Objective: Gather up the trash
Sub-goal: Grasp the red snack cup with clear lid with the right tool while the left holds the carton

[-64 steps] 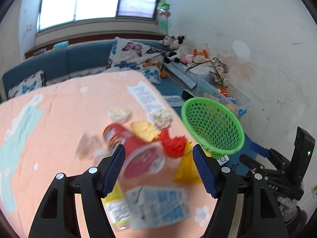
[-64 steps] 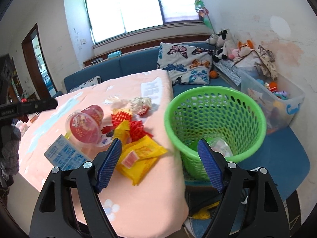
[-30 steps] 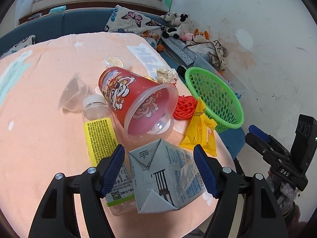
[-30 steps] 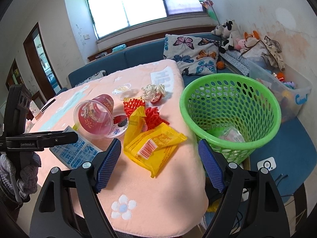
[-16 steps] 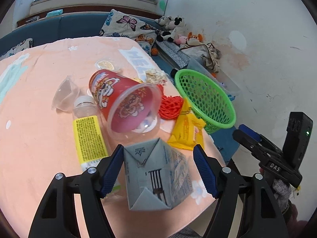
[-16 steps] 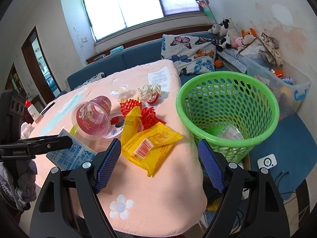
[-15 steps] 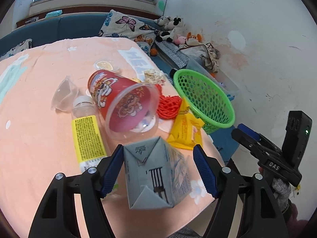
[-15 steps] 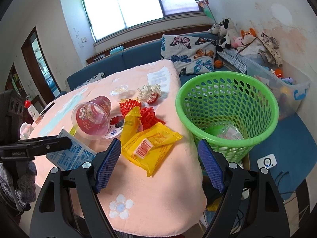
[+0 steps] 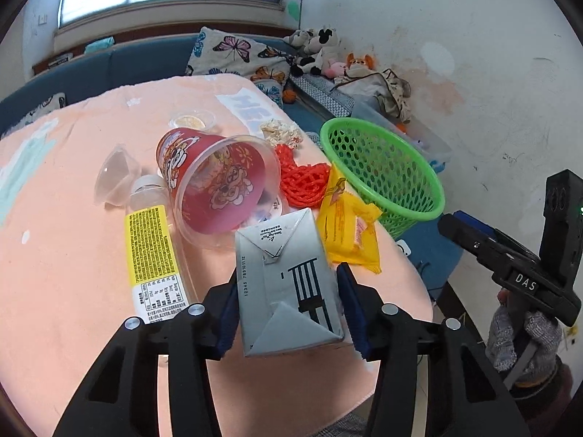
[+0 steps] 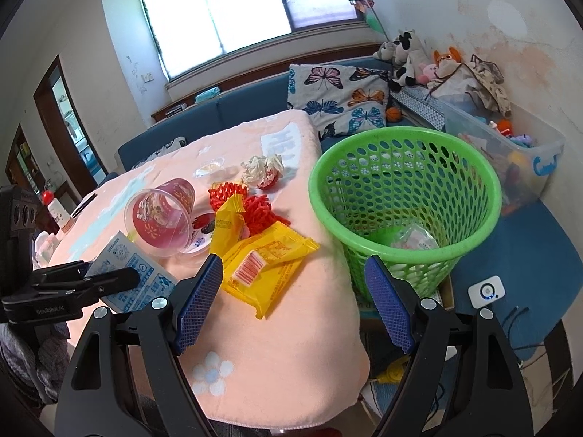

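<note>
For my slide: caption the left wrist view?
Left gripper closing on a grey carton, green basket beyond.

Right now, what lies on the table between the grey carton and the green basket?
In the left wrist view, the yellow snack packet lies between the grey carton and the green basket. The right wrist view shows the same.

— Any room to get a hand in near the table edge?

— In front of the yellow wrappers (image 10: 267, 262) the pink cloth (image 10: 291, 357) lies bare down to the near edge. The right gripper (image 10: 291, 304) hangs over that stretch, jaws wide, nothing between them.

— And straight across to the green basket (image 10: 402, 196)?

— Its mouth is open above, just off the table's side. The wrappers and red netting (image 10: 255, 207) lie between the tipped red cup (image 10: 162, 215) and the basket.
</note>
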